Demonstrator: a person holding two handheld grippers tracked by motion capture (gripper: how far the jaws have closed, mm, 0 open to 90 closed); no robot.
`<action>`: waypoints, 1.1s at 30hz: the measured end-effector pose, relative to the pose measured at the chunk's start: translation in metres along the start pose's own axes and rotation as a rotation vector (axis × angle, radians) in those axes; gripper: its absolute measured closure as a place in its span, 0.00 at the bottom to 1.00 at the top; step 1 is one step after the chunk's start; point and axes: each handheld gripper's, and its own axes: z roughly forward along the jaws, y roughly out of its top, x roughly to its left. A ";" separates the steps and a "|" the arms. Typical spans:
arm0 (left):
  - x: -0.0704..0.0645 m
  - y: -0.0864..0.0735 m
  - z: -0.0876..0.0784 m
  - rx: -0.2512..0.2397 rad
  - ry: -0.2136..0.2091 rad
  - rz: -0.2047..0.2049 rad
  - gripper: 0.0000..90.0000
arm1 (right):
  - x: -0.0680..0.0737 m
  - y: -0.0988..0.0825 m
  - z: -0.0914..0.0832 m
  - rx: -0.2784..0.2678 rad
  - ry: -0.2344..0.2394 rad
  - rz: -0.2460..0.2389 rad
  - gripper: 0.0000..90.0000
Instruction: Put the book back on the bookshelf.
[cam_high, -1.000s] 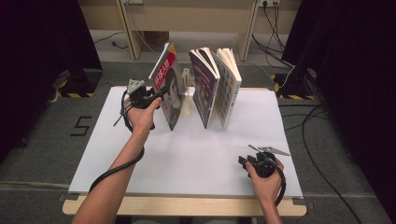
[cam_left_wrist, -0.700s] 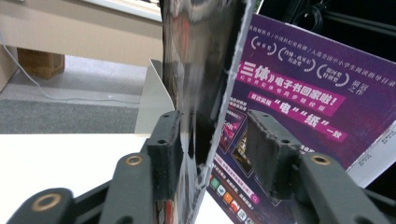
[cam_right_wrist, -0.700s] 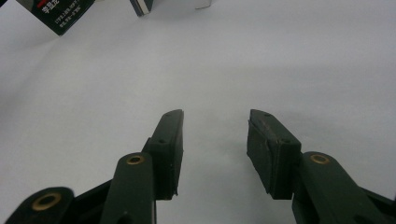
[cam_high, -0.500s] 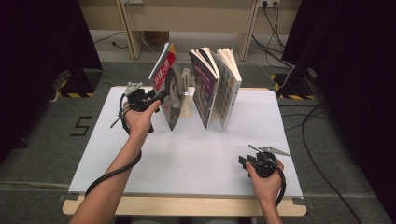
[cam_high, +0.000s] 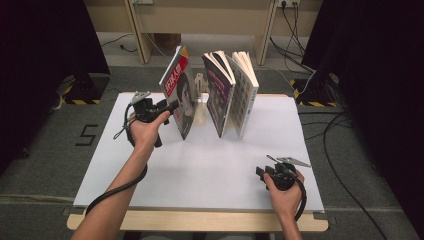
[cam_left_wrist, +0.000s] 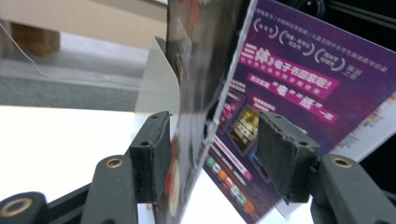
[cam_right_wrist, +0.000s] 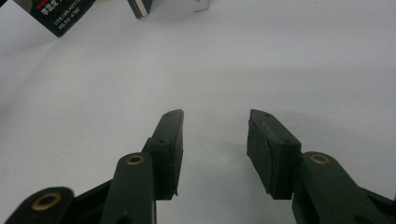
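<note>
On the floor left of the white table, a large "5" is marked in black on the grey carpet.

The red-topped magazine standing at the table's far side carries white Chinese characters on its red band; in the high view they are too small to read.

In the left gripper view, the purple magazine cover behind it bears white and pink Chinese print, with a line that seems to read "三体" and more, blurred.

In the right gripper view, a dark cover corner at the table's far edge shows white Chinese characters, roughly "李健龙", not certain.
</note>
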 end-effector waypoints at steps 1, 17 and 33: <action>0.000 0.000 -0.001 0.001 0.000 0.000 0.49 | 0.000 0.000 0.000 0.000 -0.002 -0.001 0.63; 0.004 -0.003 -0.015 0.023 -0.023 -0.008 0.47 | 0.000 0.000 -0.001 -0.004 -0.004 -0.002 0.63; 0.015 -0.016 -0.030 0.051 -0.030 -0.011 0.46 | 0.001 0.001 -0.003 -0.011 -0.027 -0.013 0.62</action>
